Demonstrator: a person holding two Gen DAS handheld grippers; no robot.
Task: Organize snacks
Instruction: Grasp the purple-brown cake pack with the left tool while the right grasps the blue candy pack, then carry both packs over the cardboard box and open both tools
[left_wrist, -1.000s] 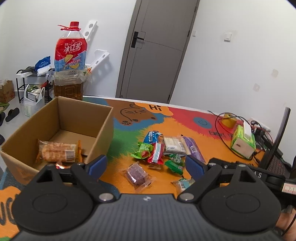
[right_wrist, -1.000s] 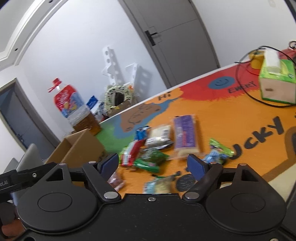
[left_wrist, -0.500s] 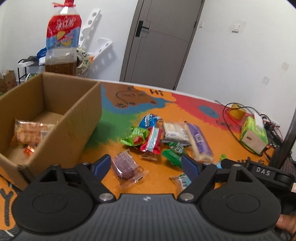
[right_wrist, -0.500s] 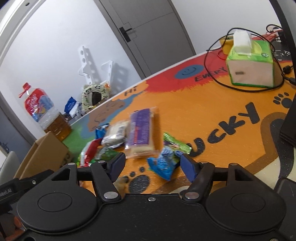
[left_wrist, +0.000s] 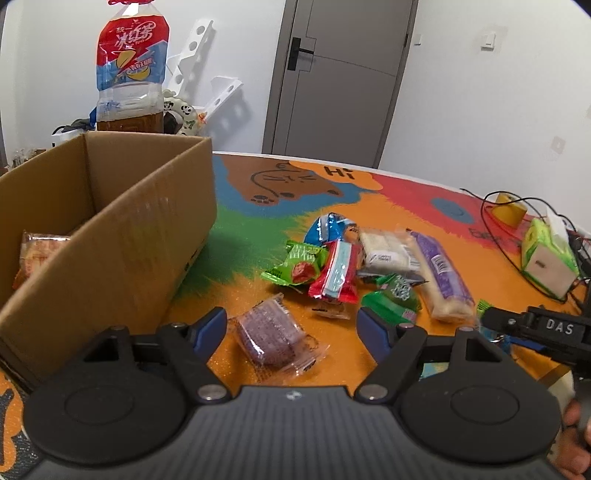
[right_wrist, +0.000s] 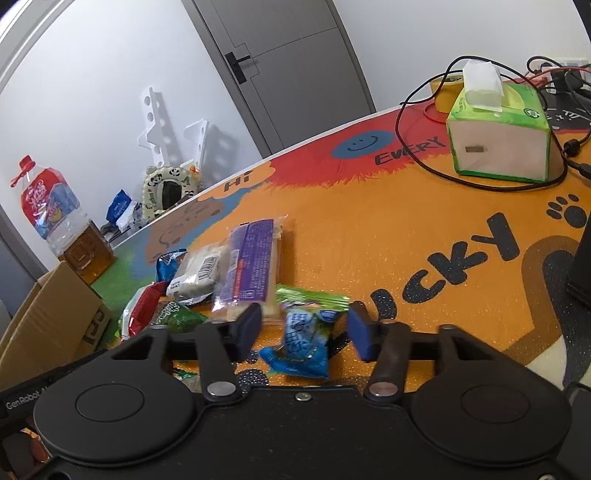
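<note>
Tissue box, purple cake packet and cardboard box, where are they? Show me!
tissue box (right_wrist: 498, 147), right wrist view, on its pale front face.
purple cake packet (left_wrist: 269, 334), left wrist view, middle of the cake.
cardboard box (left_wrist: 122, 240), left wrist view, outer side wall.

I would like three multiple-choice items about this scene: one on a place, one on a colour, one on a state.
1. Where is the cardboard box relative to the loose snacks in the left wrist view?
A. to their left
B. to their right
C. on top of them

2. What colour is the packet between the right tongs?
A. blue
B. yellow
C. black

3. How do the left tongs stand?
A. shut on a packet
B. open around the clear-wrapped purple snack
C. inside the box

Key: 1 A, the box fills the left side; 2 A, its wrapper is blue; 3 B, both fingers stand apart beside the snack.
</note>
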